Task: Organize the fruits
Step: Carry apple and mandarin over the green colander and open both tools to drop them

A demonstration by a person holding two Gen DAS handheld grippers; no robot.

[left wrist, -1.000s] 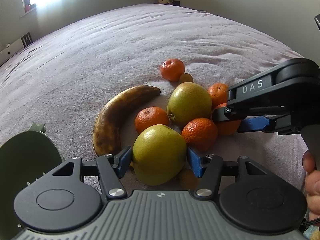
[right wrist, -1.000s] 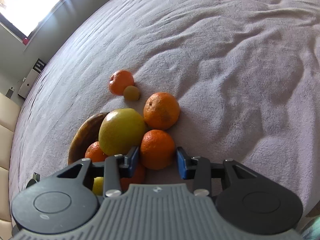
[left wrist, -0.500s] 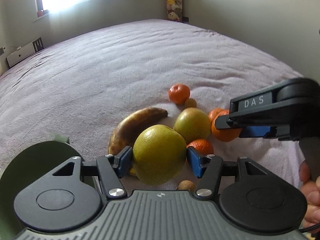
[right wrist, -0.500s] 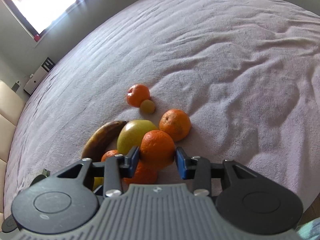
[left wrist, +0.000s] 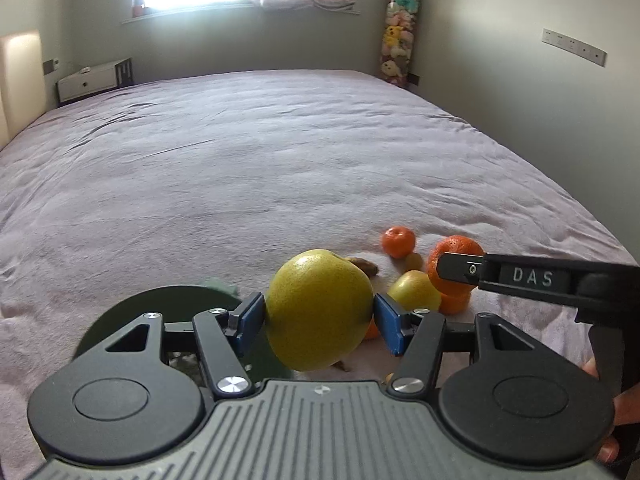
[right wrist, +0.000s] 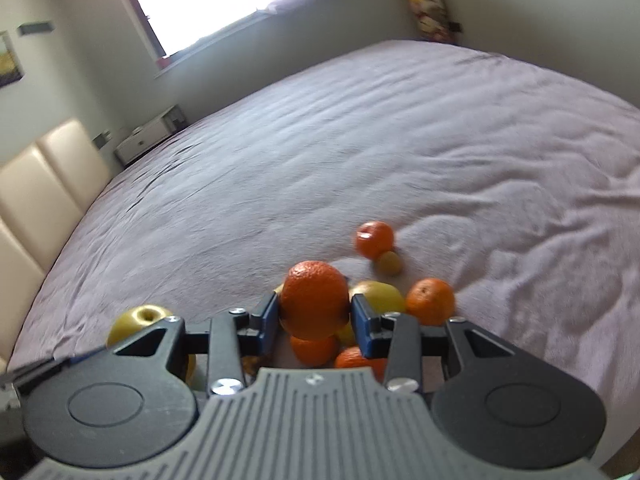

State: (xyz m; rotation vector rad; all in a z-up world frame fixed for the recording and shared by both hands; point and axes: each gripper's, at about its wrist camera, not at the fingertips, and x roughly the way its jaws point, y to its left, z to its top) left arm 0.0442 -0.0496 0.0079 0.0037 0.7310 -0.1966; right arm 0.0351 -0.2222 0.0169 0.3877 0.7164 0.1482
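Note:
My left gripper [left wrist: 320,318] is shut on a large yellow-green apple [left wrist: 320,312], held above the bed. My right gripper [right wrist: 314,312] is shut on an orange [right wrist: 314,300], also lifted; in the left wrist view its finger [left wrist: 464,269] crosses that orange [left wrist: 452,254]. On the cover below lie a second yellow-green fruit [right wrist: 378,296], an orange [right wrist: 430,301], a tangerine [right wrist: 374,239], a small yellowish fruit [right wrist: 389,262] and two more oranges [right wrist: 314,348]. A brown banana tip [left wrist: 362,266] peeks from behind the apple.
A dark green bowl [left wrist: 172,300] sits on the mauve bed cover [left wrist: 280,168] just left of my left gripper. A padded headboard [right wrist: 36,184] is at the left, a white bedside unit [left wrist: 92,82] and window beyond. A hand [left wrist: 604,400] holds the right gripper.
Both grippers have risen off the bed with their fruit, the apple in the left and the orange in the right. The pile on the cover now lies lower and farther away.

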